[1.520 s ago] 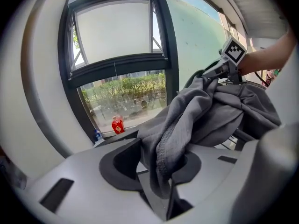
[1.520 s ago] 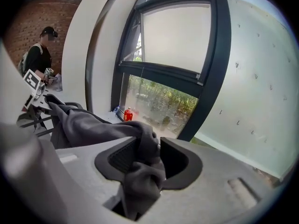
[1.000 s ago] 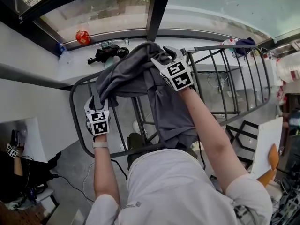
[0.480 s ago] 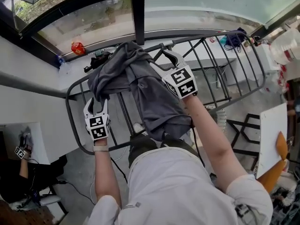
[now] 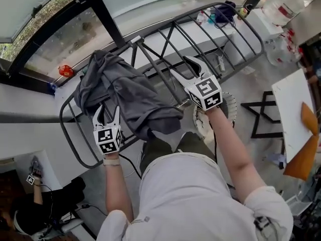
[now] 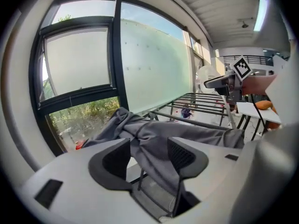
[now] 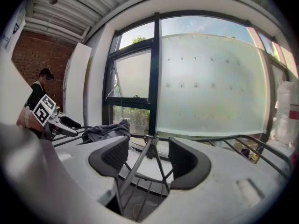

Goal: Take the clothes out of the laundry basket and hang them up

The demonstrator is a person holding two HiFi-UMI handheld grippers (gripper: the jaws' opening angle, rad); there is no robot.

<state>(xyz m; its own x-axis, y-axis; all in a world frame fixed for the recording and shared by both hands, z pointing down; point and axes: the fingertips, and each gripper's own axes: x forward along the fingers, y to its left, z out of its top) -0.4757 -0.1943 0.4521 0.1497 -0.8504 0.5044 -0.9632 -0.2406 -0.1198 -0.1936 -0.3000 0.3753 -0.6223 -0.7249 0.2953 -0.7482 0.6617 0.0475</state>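
Grey garment [image 5: 128,97] lies on drying rack [image 5: 173,21], seemingly lengthwise along rungs.

Dark-framed window [image 5: 60,39] with greenery outside, frosted pane [image 7: 210,83] beside it, white sill [image 5: 25,102] below, grey floor [image 5: 253,83], brick wall [image 7: 43,45] at one side, ribbed ceiling [image 6: 219,6] with lit strip lamp [image 6: 260,14], daylight throughout

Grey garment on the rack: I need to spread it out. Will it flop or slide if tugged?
Probably floppy: the garment lies bunched, sagging over the rack. Likely light, as its folds look thin. It may slide on the smooth bars.
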